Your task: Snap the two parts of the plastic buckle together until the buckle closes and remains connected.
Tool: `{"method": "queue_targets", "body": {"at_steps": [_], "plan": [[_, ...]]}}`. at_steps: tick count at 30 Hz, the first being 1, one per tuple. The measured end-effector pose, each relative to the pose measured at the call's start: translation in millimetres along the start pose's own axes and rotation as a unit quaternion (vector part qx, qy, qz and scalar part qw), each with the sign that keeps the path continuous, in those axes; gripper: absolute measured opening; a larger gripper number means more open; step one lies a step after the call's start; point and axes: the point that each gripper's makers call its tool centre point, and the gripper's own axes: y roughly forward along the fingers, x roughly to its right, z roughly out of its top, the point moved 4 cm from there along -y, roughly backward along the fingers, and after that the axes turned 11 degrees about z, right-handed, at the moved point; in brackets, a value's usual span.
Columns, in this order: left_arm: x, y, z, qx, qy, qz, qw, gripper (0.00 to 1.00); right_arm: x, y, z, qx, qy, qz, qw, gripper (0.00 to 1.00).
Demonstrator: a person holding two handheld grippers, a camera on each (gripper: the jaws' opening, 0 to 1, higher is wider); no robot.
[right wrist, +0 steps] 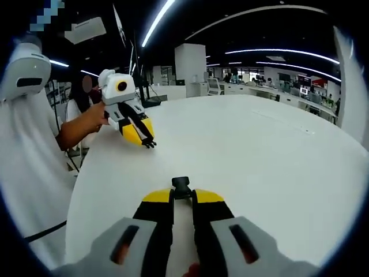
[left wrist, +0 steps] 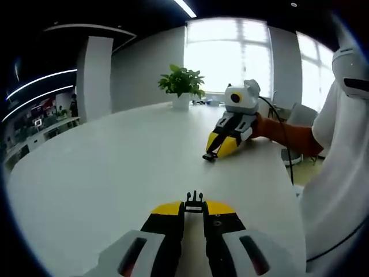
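In the left gripper view my left gripper [left wrist: 194,208] is shut on the pronged half of the black plastic buckle [left wrist: 194,202], whose prongs stick out past the yellow tips. Across the white table [left wrist: 115,173] the right gripper [left wrist: 211,156] rests tip-down, holding a small black piece. In the right gripper view my right gripper [right wrist: 181,195] is shut on the black socket half of the buckle [right wrist: 181,187]. The left gripper [right wrist: 149,142] shows there at the upper left, a hand around it, with the pronged half at its tip. The two halves are well apart.
A potted green plant [left wrist: 182,86] stands at the table's far edge by bright windows. A person in white [left wrist: 340,173] sits at the table's right side, an orange-sleeved arm [left wrist: 288,134] holding the right gripper. Desks and office furniture [right wrist: 277,86] lie beyond the table.
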Motion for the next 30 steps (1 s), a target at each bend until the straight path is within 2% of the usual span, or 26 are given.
{"method": "queue_targets", "body": {"at_steps": [10, 11, 15, 23, 30], "plan": [[12.4, -1.5, -10.7, -0.017, 0.012, -0.020, 0.9996, 0.12, -16.1, 4.1, -2.0, -0.009, -0.007, 0.030, 0.9995, 0.13], [15.4, -2.2, -11.0, -0.011, 0.014, -0.031, 0.9994, 0.12, -16.8, 4.4, -2.7, -0.010, -0.009, 0.031, 0.9994, 0.13], [17.2, -6.2, -10.9, -0.006, 0.016, -0.039, 0.9991, 0.12, -18.1, 4.9, -2.9, -0.013, -0.013, 0.037, 0.9991, 0.13], [16.8, -7.1, -11.6, -0.009, 0.028, -0.048, 0.9984, 0.12, -24.3, 8.0, -2.8, -0.017, -0.023, 0.057, 0.9980, 0.13], [19.5, -3.9, -12.2, 0.005, 0.033, -0.060, 0.9976, 0.12, -33.6, 14.5, 0.8, -0.019, -0.035, 0.078, 0.9962, 0.13]]}}
